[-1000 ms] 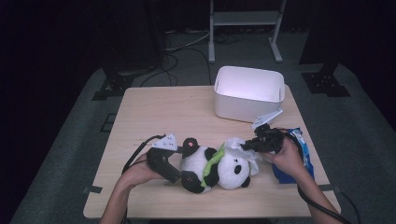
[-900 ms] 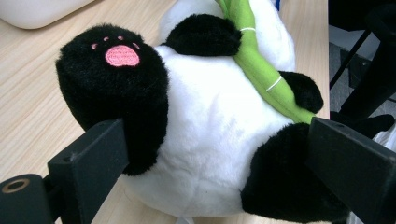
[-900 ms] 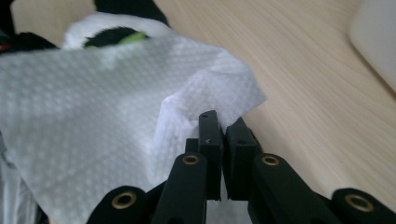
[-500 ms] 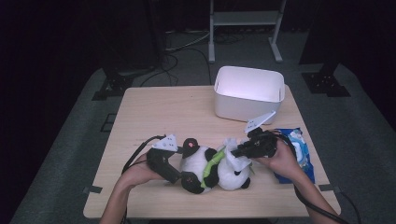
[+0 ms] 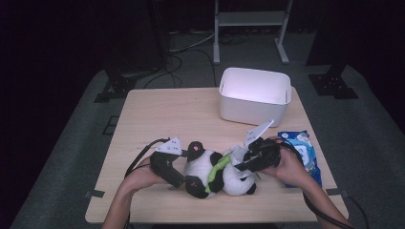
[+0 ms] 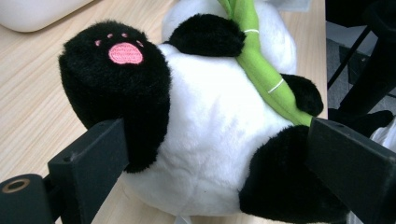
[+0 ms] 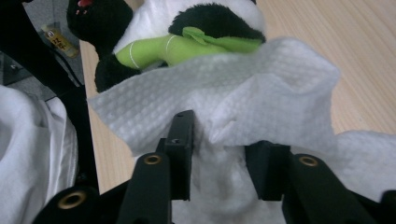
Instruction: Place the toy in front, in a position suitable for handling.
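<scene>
**Plush panda held at both ends, wipe applied at the head**

Black-and-white plush forms the panda toy point(image 5: 212, 171), which lies on its side on the wooden table point(image 5: 167, 114), near the front edge and between the two hands. A green bamboo stalk point(image 5: 217, 168) runs diagonally across its chest.

Left gripper point(image 5: 177, 177): positioned at the panda's lower body. In the left gripper view the two black jaws stand wide, one against the black leg with the pink paw pad point(image 6: 125, 52) and the other against the opposite black leg. Both jaws contact the plush, so the toy's body point(image 6: 210, 126) is clamped between them.

Right gripper point(image 5: 241, 162): positioned over the panda's head end. In the right gripper view a white embossed wet wipe point(image 7: 224, 93) is gathered between the narrow-set jaws and drapes forward across the toy, just below the bamboo stalk point(image 7: 182, 49). The wipe touches the plush; the head itself is hidden under the wipe and the gripper.

Surroundings:
- White plastic bin point(image 5: 254, 95): stands at the far right part of the table, well apart from the toy.
- Blue wet-wipe pack point(image 5: 303, 152): lies flat at the right edge, just beside the right hand point(image 5: 291, 167).
- Left hand point(image 5: 141, 176): rests on the table behind its gripper, with the cable looping beside it.
</scene>
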